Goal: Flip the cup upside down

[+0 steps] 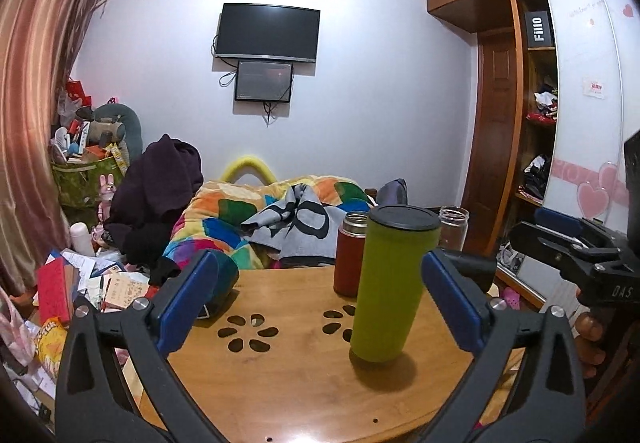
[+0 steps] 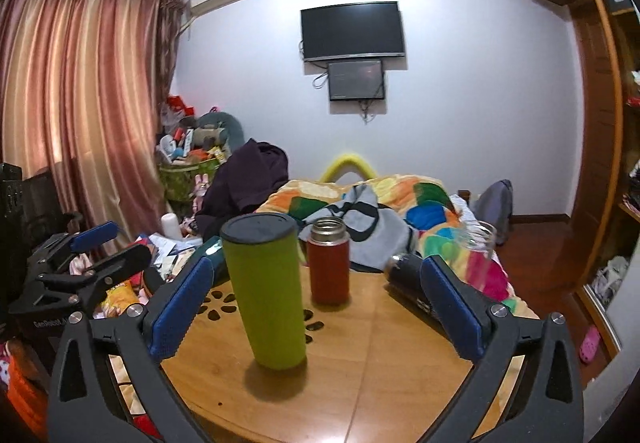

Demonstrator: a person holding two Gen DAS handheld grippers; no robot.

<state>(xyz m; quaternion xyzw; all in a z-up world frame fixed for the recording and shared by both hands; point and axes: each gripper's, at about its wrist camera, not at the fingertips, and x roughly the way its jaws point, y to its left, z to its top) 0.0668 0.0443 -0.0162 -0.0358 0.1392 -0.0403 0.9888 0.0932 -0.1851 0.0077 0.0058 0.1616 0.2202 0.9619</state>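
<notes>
A tall green cup [image 1: 390, 283] with a dark lid stands upright on the round wooden table [image 1: 288, 375]. It also shows in the right wrist view [image 2: 266, 287]. My left gripper [image 1: 320, 299] is open and empty; the cup stands between its blue pads, nearer the right one, untouched. My right gripper [image 2: 316, 303] is open and empty, with the cup close to its left pad. The right gripper also shows at the right edge of the left wrist view [image 1: 560, 239], and the left gripper at the left edge of the right wrist view [image 2: 100, 247].
A red flask [image 1: 351, 253] without a cap stands behind the green cup. A clear glass jar [image 1: 453, 229] stands at the table's far right edge. A dark bottle [image 2: 408, 275] lies on its side there. A teal object [image 1: 224, 275] sits at the table's left. A bed with a colourful blanket [image 1: 248, 219] lies beyond.
</notes>
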